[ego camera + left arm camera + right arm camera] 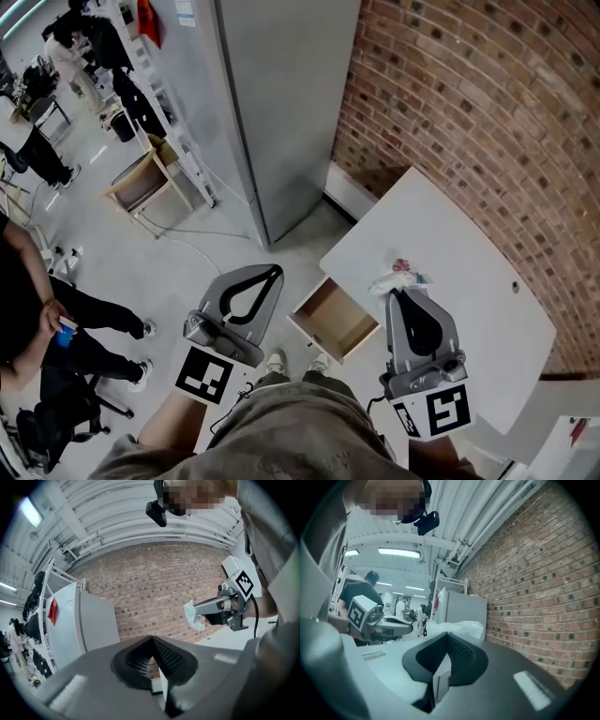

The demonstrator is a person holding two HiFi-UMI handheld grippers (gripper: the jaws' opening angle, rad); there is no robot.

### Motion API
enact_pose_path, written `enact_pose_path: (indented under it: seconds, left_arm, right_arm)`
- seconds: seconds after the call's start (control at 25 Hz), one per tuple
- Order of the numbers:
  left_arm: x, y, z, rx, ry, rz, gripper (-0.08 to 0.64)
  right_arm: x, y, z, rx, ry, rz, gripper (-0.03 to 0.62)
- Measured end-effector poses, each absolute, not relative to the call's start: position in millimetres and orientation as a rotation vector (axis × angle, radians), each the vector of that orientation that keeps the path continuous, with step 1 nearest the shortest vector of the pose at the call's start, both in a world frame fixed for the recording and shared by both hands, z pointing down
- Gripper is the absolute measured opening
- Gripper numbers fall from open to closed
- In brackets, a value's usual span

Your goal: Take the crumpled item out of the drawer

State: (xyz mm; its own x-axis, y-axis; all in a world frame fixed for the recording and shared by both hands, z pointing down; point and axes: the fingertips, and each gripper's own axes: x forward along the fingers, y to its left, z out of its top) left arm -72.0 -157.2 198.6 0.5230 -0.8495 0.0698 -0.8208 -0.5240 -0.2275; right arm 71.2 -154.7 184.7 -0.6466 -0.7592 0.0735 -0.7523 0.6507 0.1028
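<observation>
My right gripper [396,292] is shut on the crumpled item [398,275], a wad of white plastic with some red on it. It holds the wad above the near edge of the white cabinet top [469,281]. In the right gripper view the wad [464,627] bulges just past the closed tips [446,633]. The drawer [336,317] below stands pulled out, and its wooden inside is bare. My left gripper [275,271] hovers left of the drawer, shut on nothing. From the left gripper view its jaws [151,638] meet, and the wad [192,618] hangs from the right gripper [197,610].
A tall grey cabinet [281,103] stands behind the drawer against the brick wall [487,103]. A person in black [37,309] sits at the left by a chair. Further back stands an open cardboard box [141,178]. The left gripper [379,620] shows in the right gripper view.
</observation>
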Motion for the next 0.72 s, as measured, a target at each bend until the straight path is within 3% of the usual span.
enact_pose_path:
  seconds: [0.72]
  left_arm:
    - [-65.7,-167.5,201.9,-2.616,1.405,-0.27,0.001]
  right_arm:
    - [77.0,-168.8,202.3,1.263,-2.697,-0.049,0.028]
